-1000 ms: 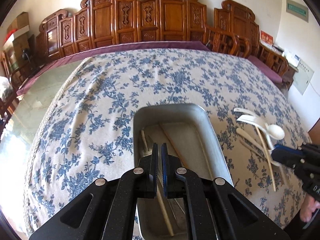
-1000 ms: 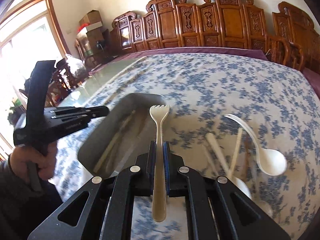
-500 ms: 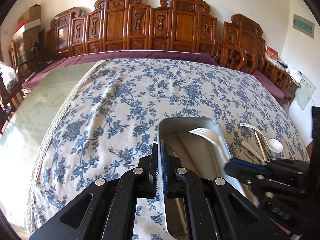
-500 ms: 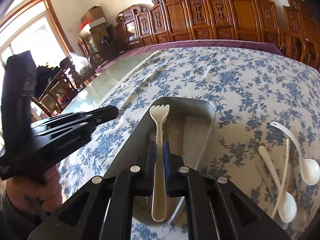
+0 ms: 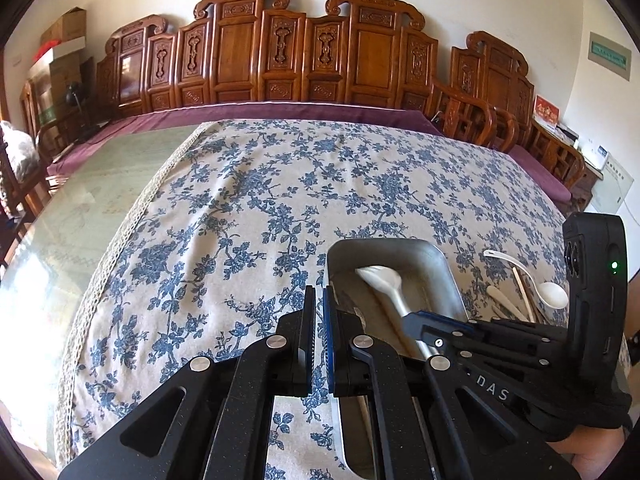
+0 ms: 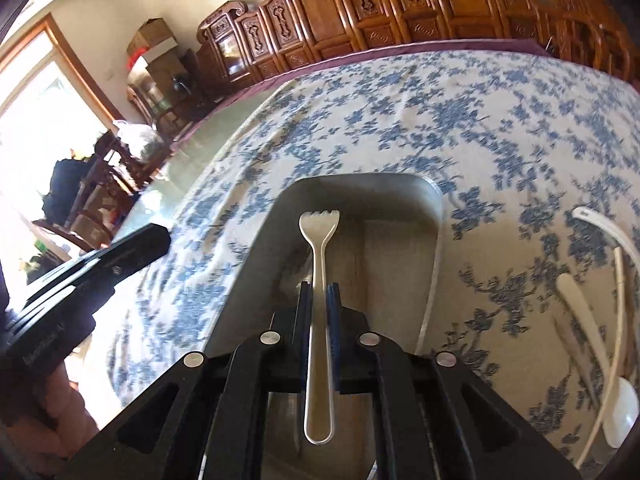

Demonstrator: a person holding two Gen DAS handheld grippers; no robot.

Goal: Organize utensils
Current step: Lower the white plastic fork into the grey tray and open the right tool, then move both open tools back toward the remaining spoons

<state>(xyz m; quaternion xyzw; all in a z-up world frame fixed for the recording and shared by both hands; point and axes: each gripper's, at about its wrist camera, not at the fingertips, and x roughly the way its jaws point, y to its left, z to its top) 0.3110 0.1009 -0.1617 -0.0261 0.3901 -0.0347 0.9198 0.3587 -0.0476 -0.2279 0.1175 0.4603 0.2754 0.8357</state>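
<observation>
The right claw [image 6: 319,300] is clenched on the mid-handle of a light, stiff, probably slippery plastic fork [image 6: 319,264], held over the metal tray [image 6: 434,216] near the bench's front edge, while the left claw [image 5: 318,316] is closed on nothing.

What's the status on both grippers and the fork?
Right gripper shut on fork, over metal tray. Left gripper shut, empty, beside tray. Spoons on the cloth. Nothing blocking.
</observation>
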